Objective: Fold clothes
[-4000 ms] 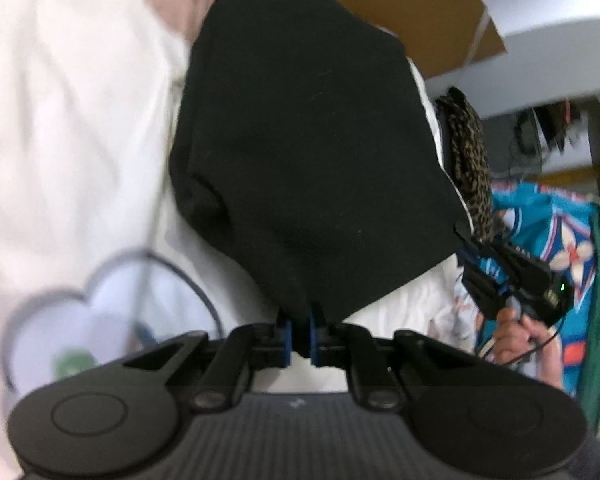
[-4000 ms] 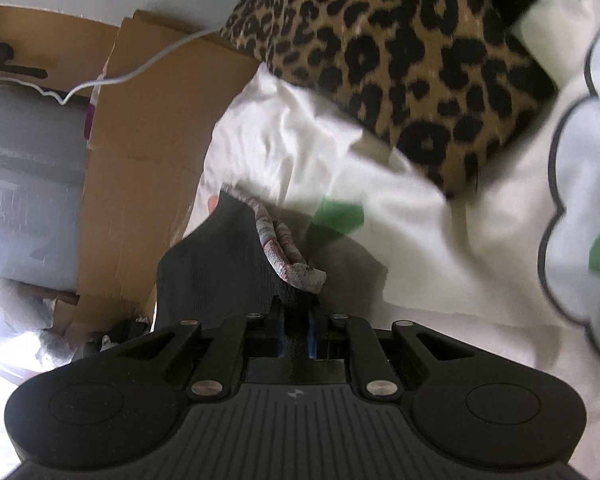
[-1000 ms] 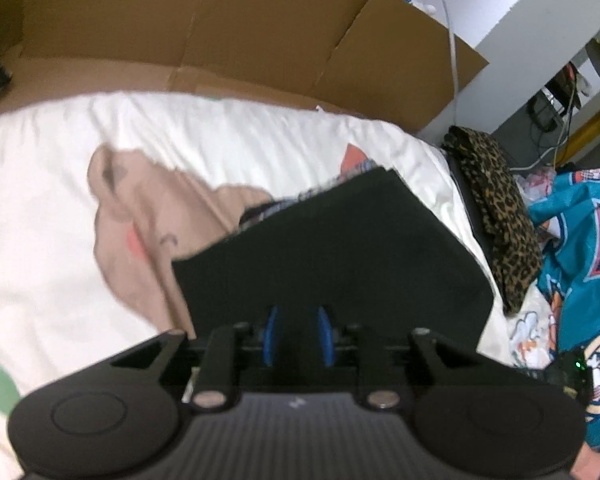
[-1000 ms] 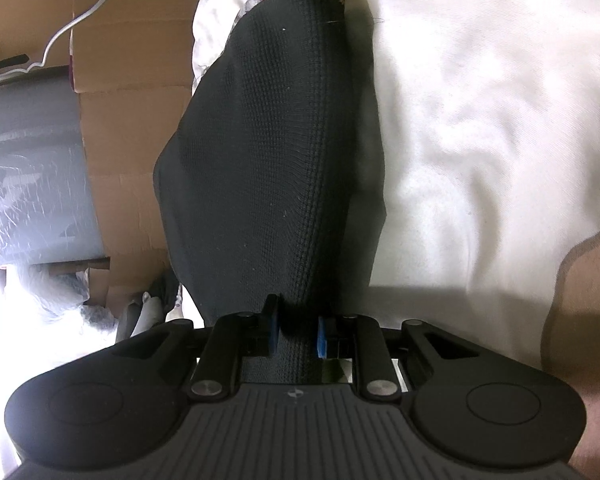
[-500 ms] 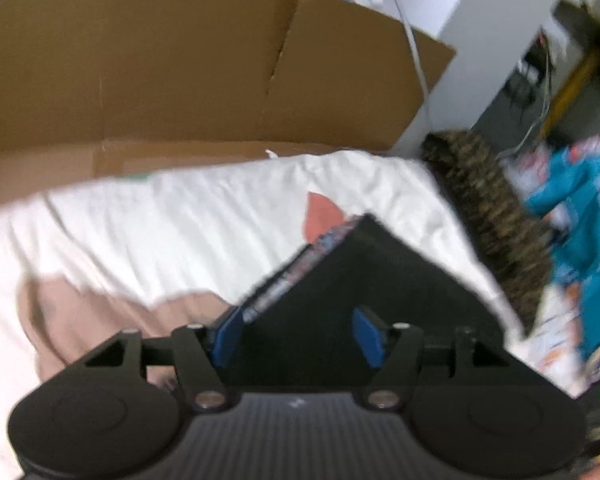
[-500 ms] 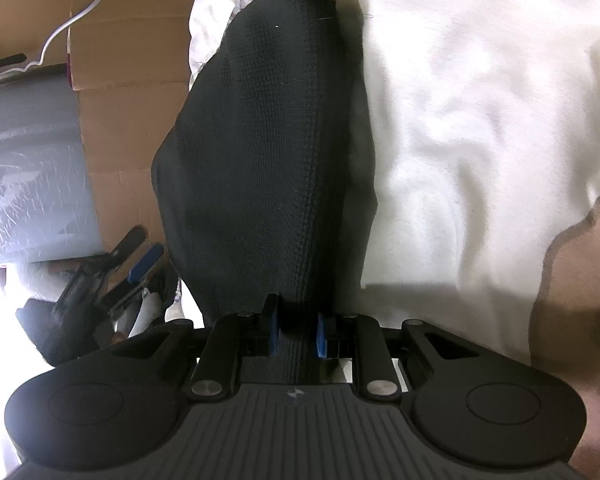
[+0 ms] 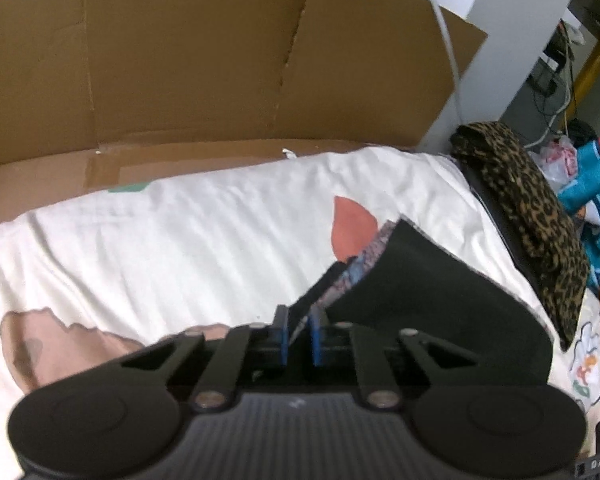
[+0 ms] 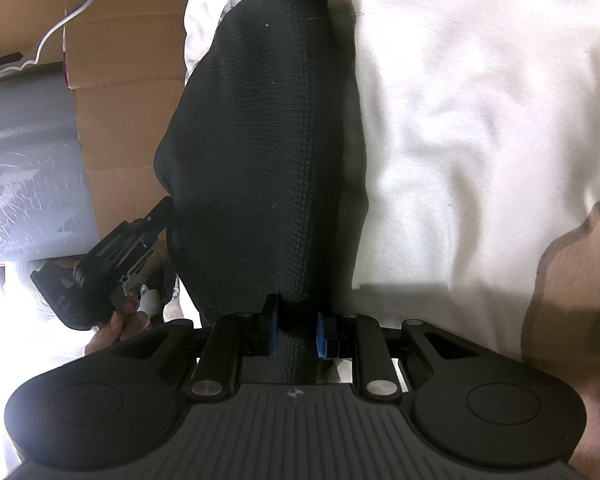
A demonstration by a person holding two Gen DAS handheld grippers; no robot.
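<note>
Both grippers are pinching the black garment (image 8: 268,152) lying on the white sheet (image 7: 180,232): right gripper (image 8: 294,334) anchoring the near end, left gripper (image 7: 298,338), jaws just closing, gripping the patterned edge, likely for the next fold.

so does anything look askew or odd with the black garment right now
Mildly. The black garment is not lying flat: its near-left corner is lifted, showing the patterned lining, pinched in the left hand-held gripper whose jaws have just closed. The right hand-held gripper clamps another edge. No damage shows.
</note>
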